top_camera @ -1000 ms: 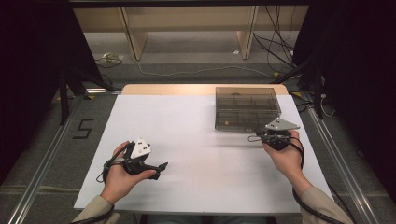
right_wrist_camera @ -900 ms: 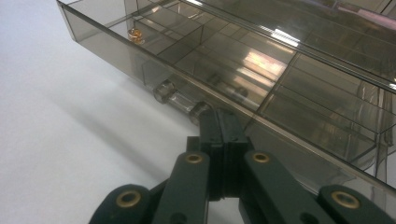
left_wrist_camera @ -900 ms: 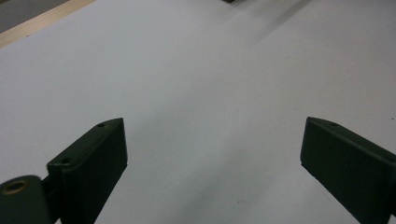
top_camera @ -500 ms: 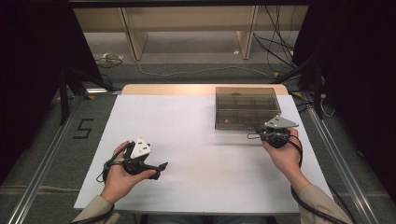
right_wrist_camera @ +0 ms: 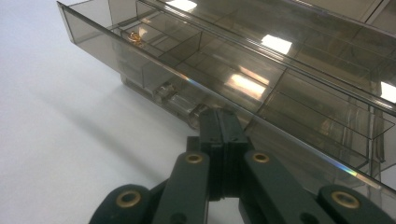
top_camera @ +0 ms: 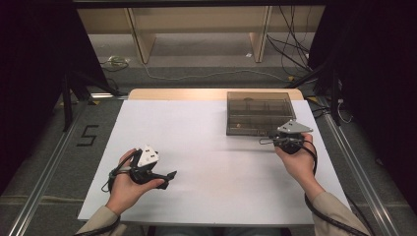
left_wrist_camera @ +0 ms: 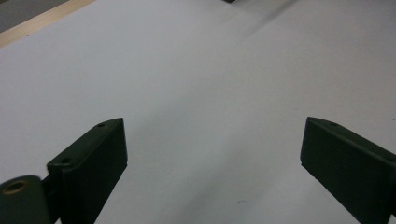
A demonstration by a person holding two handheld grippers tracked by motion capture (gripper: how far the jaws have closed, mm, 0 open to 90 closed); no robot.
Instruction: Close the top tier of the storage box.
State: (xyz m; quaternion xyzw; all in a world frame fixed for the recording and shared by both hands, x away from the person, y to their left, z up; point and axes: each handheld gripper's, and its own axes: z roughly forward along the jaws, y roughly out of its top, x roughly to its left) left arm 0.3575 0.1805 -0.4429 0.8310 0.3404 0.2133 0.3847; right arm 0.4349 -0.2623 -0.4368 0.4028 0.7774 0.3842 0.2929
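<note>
Because the smoked clear-plastic compartment box (top_camera: pixel 259 112) is thin-walled and glossy, it is being judged light, stiff, slippery and liable to crack; it is lying at the far right of the white surface (top_camera: pixel 206 147), and is best taken by its near front lip. The right tongs (right_wrist_camera: pixel 219 135) are being held pressed together at that front edge, apparently against a small latch. A small amber item (right_wrist_camera: pixel 136 36) is sitting in one compartment. The left tongs (left_wrist_camera: pixel 212 154) are being held wide apart over bare surface, well away; nothing is blocking the way.

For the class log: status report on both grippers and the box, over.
Left gripper open over bare table. Right gripper shut at clear box front edge. Nothing in the way.
</note>
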